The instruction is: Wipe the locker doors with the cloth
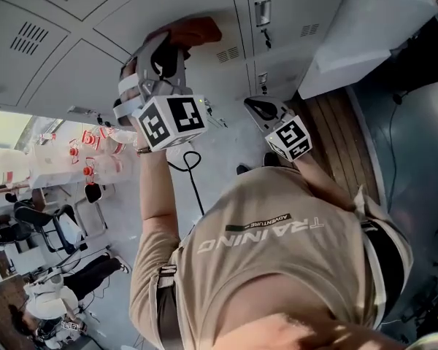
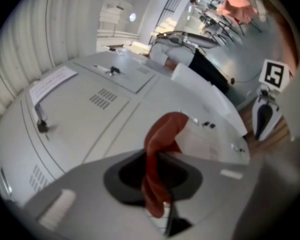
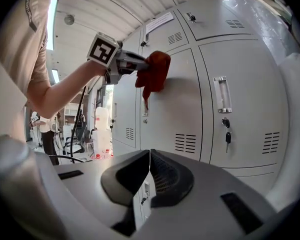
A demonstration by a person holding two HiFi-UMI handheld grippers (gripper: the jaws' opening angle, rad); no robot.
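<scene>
Left gripper (image 2: 157, 184) jaws grip cloth (image 2: 162, 134), door (image 3: 182, 99) contact unclear; right gripper (image 3: 149, 171) jaws clenched empty.

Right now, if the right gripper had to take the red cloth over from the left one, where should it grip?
Probably the loose tail hanging under the red cloth, coming from below. The left gripper is shut on its upper part, so that end is taken. The right gripper is shut and would need opening first.
</scene>
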